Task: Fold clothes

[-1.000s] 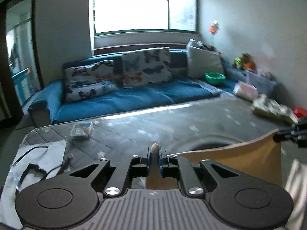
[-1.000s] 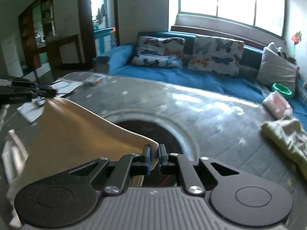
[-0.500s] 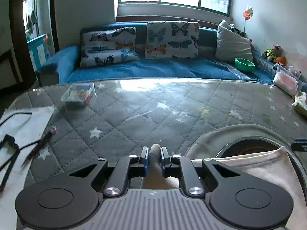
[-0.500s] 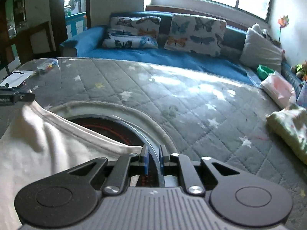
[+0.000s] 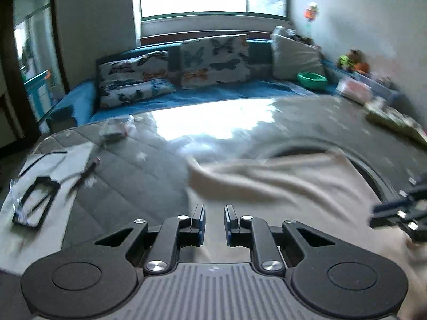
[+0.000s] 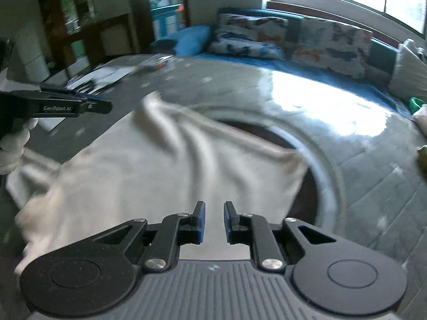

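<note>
Cream garment (image 6: pixel 160 165) now lies rumpled on the quilted surface (image 5: pixel 138 170) | left claw (image 5: pixel 214 222) and right claw (image 6: pixel 214 220) have let go; both gape empty | fold laid; smoothing likely next

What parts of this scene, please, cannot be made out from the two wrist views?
- Cream garment: its near edge is hidden under the right gripper body in the right wrist view, so its type is unclear.
- Small container on the table: motion blur in the left wrist view hides its contents.
- Patterned cloth: cut off by the right edge of the left wrist view.
- Left gripper: the fingers stand apart, nothing between them.
</note>
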Action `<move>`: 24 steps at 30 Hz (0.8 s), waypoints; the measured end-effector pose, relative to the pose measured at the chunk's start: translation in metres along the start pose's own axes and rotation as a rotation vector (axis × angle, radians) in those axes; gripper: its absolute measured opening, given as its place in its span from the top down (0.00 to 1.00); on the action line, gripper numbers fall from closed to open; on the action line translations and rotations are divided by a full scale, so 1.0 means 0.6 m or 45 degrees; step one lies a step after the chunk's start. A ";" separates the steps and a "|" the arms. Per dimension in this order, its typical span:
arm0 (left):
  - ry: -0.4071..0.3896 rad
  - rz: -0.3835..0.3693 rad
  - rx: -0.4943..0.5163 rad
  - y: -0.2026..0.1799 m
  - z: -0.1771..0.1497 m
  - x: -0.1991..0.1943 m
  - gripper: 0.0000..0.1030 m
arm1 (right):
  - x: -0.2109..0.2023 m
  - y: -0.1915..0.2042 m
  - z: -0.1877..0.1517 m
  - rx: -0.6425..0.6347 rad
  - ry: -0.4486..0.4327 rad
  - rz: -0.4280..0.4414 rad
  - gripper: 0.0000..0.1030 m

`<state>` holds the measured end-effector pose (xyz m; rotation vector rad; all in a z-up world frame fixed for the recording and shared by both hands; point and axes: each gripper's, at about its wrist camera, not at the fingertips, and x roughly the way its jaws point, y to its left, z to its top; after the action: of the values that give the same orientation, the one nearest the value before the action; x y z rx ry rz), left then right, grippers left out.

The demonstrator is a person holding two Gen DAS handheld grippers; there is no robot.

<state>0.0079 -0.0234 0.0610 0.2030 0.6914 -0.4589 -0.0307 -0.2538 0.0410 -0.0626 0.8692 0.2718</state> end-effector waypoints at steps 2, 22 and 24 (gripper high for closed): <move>-0.001 -0.024 0.039 -0.021 -0.034 -0.029 0.84 | -0.013 0.030 -0.023 -0.045 0.002 0.026 0.85; -0.057 0.459 -0.527 0.122 -0.193 -0.182 0.68 | -0.123 0.145 -0.143 -0.110 -0.079 0.111 0.71; -0.054 0.533 -0.579 0.148 -0.199 -0.182 0.63 | -0.131 0.138 -0.145 -0.079 -0.097 0.100 0.68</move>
<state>-0.0918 0.1314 0.0450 -0.0929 0.6725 0.0993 -0.1655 -0.2046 0.0492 -0.0754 0.7885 0.3720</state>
